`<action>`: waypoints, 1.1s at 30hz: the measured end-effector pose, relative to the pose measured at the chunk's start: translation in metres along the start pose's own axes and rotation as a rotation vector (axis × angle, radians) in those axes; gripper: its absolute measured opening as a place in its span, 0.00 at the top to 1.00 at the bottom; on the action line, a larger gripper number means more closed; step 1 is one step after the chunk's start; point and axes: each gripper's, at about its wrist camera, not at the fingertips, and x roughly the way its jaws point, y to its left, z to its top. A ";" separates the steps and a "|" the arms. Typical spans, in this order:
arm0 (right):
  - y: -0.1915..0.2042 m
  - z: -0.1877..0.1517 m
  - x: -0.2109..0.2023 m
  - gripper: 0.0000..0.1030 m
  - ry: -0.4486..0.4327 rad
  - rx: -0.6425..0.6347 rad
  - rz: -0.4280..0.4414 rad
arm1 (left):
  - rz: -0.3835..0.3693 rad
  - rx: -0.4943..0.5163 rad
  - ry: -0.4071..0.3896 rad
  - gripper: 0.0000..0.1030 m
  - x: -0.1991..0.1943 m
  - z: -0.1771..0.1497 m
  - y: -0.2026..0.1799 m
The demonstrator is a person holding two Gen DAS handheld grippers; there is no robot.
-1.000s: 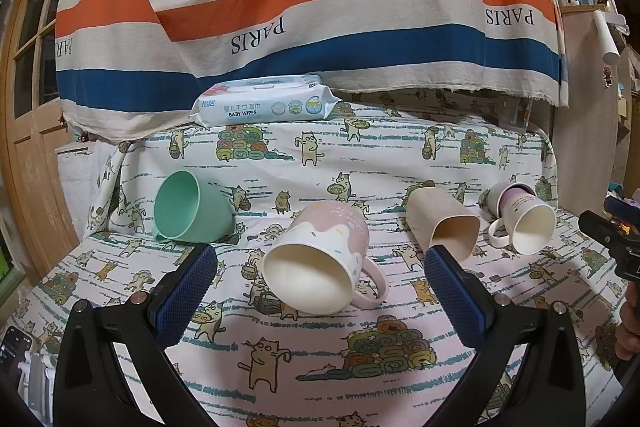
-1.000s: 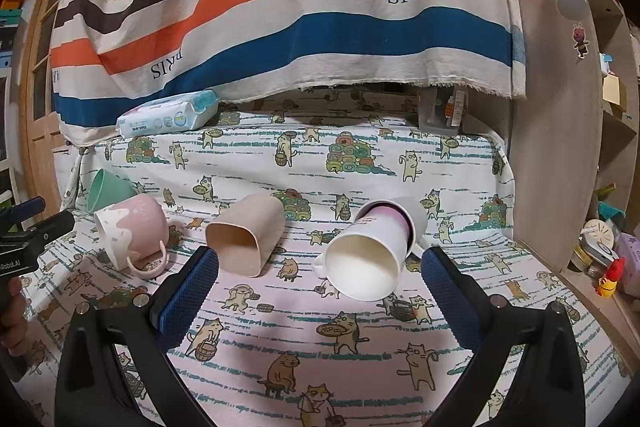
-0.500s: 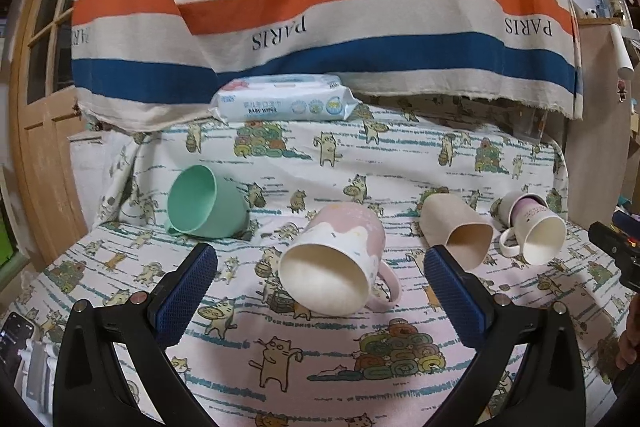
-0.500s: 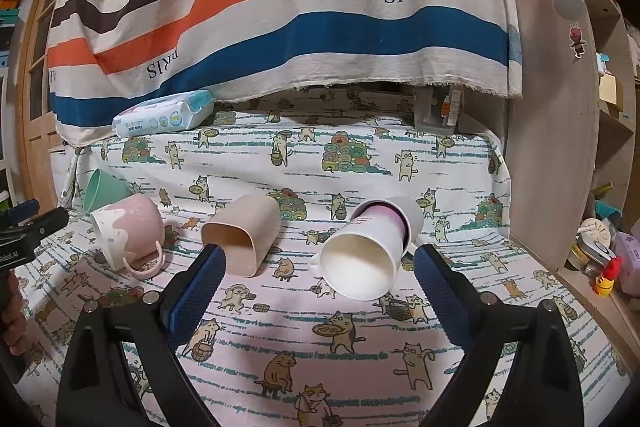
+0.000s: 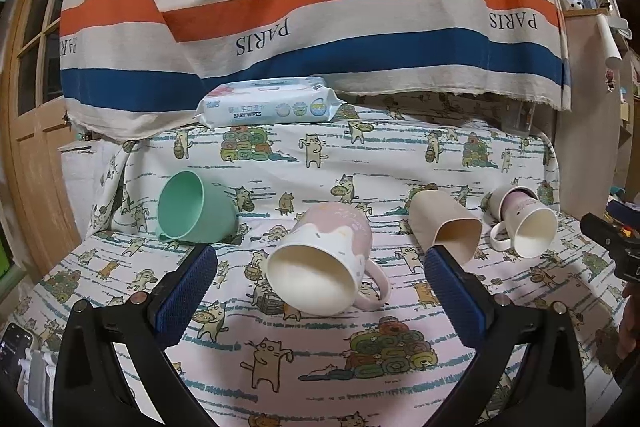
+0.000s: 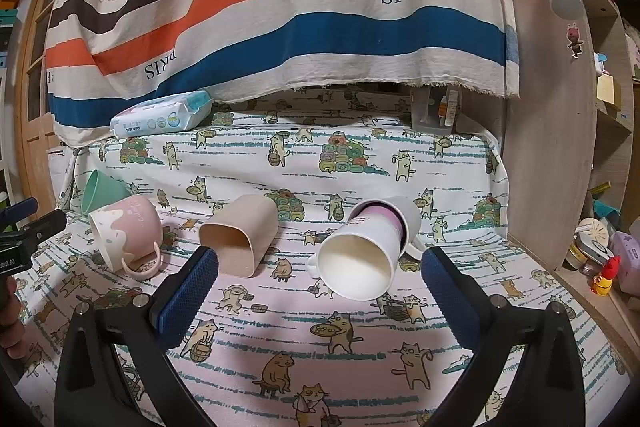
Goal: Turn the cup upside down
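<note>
Four cups lie on their sides in a row across the cat-print cloth (image 5: pixel 304 355), every mouth turned roughly toward me, so none is flipped yet. My left gripper (image 5: pixel 320 285) hangs spread wide and empty, and the pink mug (image 5: pixel 326 269) sits dead ahead at twelve o'clock between its pads, mouth facing me and a little toward seven o'clock, base pointing away toward one, handle low on the right at about four. My right gripper (image 6: pixel 320 285) is just as wide and empty; the white mug (image 6: pixel 366 255) lies at twelve to one o'clock from it, mouth toward six, purple-banded base away toward one. The beige tumbler (image 6: pixel 240 235) rests at eleven o'clock of the right tongs, near the left pad, and the green cup (image 5: pixel 192 213) at ten o'clock of the left ones. I judge each mug belongs to the hand facing it; since each long axis runs away from me, the jaws would close across the walls, then roll the rim down onto the cloth.
</note>
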 end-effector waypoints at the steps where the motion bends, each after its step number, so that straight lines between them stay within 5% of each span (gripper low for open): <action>1: 0.000 0.000 0.000 0.01 0.000 0.000 -0.001 | -0.003 0.007 0.001 0.00 0.000 0.000 -0.001; 24: -0.002 0.000 0.001 0.01 0.005 0.000 -0.014 | -0.055 0.027 0.004 0.00 -0.001 0.000 -0.005; 33: 0.005 0.003 -0.011 0.01 -0.004 0.002 0.070 | -0.082 0.090 -0.064 0.00 -0.018 0.012 -0.018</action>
